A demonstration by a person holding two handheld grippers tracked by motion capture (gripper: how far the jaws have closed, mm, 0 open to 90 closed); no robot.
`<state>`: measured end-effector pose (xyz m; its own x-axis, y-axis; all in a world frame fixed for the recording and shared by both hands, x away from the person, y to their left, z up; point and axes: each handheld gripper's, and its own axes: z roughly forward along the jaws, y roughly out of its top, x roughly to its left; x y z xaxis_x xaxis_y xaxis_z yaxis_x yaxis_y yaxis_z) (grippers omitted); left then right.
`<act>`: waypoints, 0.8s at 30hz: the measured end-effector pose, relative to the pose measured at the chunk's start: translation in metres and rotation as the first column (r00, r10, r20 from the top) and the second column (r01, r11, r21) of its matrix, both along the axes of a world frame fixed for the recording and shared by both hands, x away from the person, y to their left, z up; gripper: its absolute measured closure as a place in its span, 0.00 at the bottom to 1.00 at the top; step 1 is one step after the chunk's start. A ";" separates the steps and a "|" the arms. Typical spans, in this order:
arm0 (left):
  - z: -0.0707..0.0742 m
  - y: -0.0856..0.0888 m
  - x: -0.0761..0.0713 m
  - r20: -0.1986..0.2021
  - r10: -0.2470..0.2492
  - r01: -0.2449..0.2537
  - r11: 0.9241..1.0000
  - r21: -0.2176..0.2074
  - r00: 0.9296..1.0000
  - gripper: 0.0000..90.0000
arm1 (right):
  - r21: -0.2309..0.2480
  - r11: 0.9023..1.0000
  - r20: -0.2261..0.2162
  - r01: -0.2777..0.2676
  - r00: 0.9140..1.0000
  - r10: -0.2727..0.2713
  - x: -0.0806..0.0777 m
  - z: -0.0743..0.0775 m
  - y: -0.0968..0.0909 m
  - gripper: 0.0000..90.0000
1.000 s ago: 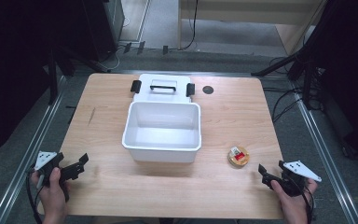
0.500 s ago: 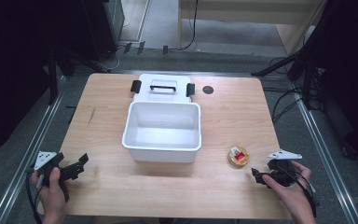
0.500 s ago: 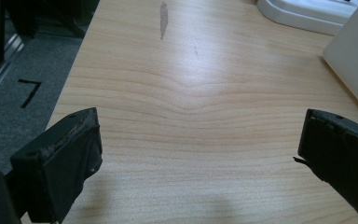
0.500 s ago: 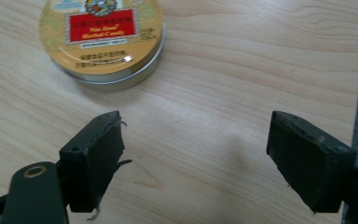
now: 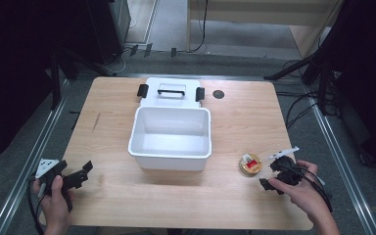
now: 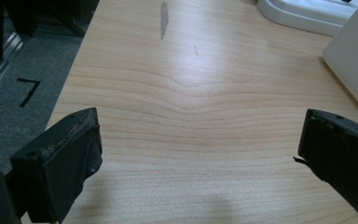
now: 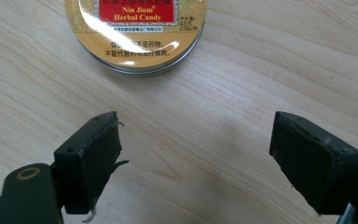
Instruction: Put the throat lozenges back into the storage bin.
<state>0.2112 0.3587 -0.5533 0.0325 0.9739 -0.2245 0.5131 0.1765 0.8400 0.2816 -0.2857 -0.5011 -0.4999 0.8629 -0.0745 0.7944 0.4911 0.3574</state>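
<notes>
Beside the white bin (image 5: 170,138), candy tin (image 5: 249,164) unobstructed, right tongs (image 5: 270,177) just widening, empty, left tongs (image 5: 81,172) apart

Bare table (image 5: 107,142) left, white bin (image 5: 170,138) blocking centre

light: bright overhead on tabletop (image 5: 107,122), dark surrounds | glare: white streak on candy tin (image 7: 135,35) lid, pale sheen on wood in left gripper view | shadows: soft, short under tools | focus: high view soft/lo-res, gripper views sharp, near jaws slightly blurred
</notes>
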 end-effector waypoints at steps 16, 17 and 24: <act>0.000 0.000 0.000 -0.007 -0.001 0.001 1.000 -0.008 1.000 0.00 | -0.091 0.994 -0.149 -0.065 0.988 0.051 0.034 0.016 0.021 0.15; 0.000 0.000 0.000 -0.007 -0.001 0.001 1.000 -0.008 1.000 0.00 | -0.098 0.992 -0.166 -0.075 0.984 0.057 0.038 0.017 0.025 0.15; 0.000 0.001 0.001 -0.007 0.000 0.000 1.000 -0.011 1.000 0.00 | -0.115 0.989 -0.212 -0.089 0.975 0.063 0.049 0.017 0.036 0.14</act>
<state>0.2118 0.3593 -0.5534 0.0306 0.9714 -0.2353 0.5189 0.1858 0.8344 0.3302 -0.2499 -0.4838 -0.5796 0.8123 -0.0656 0.8032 0.5830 0.1220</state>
